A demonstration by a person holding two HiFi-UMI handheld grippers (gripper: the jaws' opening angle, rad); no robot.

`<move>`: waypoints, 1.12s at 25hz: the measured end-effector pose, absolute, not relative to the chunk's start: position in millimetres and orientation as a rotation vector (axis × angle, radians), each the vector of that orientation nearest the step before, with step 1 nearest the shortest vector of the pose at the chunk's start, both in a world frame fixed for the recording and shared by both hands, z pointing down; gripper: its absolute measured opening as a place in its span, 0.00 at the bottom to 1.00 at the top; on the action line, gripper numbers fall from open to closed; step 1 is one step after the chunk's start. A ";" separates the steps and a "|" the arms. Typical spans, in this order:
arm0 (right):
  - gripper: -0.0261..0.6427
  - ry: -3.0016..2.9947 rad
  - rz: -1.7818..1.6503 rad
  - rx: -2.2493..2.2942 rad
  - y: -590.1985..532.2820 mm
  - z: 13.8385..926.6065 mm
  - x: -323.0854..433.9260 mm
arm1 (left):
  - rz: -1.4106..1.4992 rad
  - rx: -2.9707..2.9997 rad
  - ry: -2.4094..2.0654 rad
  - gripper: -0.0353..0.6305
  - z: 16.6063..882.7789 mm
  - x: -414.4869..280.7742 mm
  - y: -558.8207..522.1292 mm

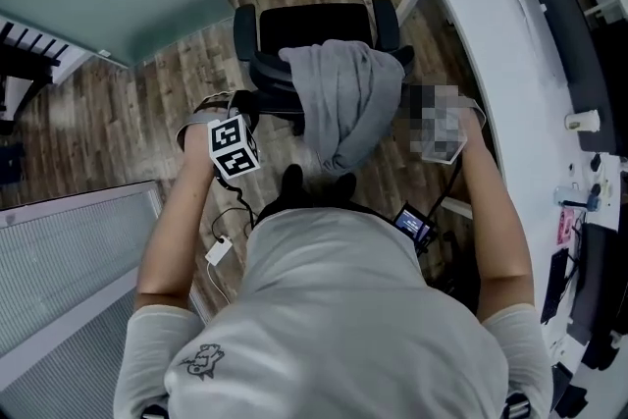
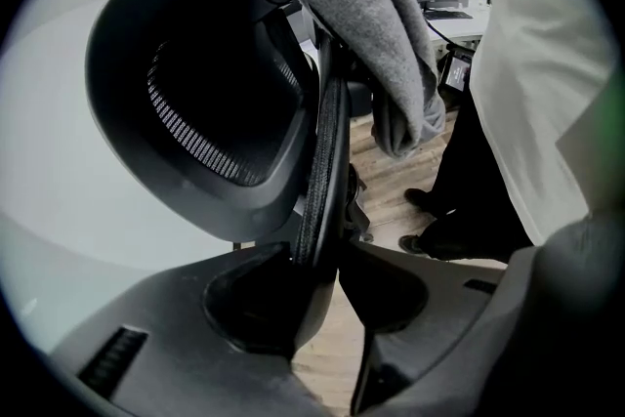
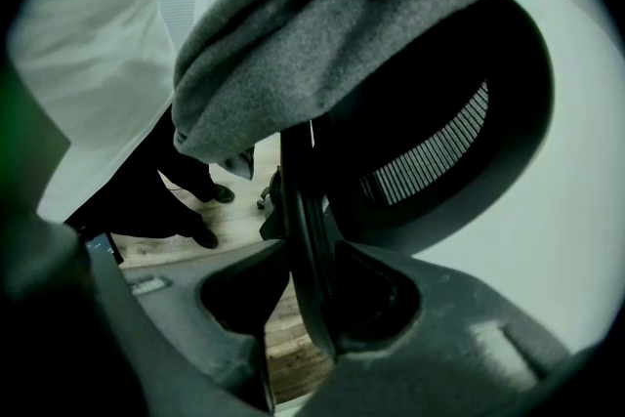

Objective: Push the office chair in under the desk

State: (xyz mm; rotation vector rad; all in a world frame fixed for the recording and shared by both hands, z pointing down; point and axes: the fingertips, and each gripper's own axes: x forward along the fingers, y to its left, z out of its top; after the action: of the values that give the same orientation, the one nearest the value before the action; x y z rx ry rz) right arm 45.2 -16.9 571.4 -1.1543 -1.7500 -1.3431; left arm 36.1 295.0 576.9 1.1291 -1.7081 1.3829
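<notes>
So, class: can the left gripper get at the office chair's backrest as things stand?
Likely yes: the left gripper has the backrest's side edge between its jaws, seemingly pressed on it. The grey garment drapes higher up, clear of the jaws.

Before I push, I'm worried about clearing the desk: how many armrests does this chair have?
2 on the chair: one armrest at left in the head view, the other at right, nearer the desk. Neither is hidden.

Office: white desk [image 1: 481, 25], monitor [image 1: 579, 44], office chair [image 1: 314, 25].
</notes>
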 end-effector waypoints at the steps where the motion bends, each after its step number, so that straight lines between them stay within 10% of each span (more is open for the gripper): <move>1: 0.25 -1.751 -1.333 -1.144 -16.8 571.8 50.4 | 1.391 1.143 -1.700 0.28 576.9 39.5 294.9; 28: 0.26 -1.844 -1.093 -0.797 -5.4 571.4 153.7 | 1.600 1.564 -1.455 0.26 581.8 43.6 280.8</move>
State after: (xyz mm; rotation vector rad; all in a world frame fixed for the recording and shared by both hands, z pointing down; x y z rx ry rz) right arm 153.7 -5.4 571.4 -0.7966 -1.8438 -1.0934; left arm 43.6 280.8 581.8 1.5645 -1.4550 1.6003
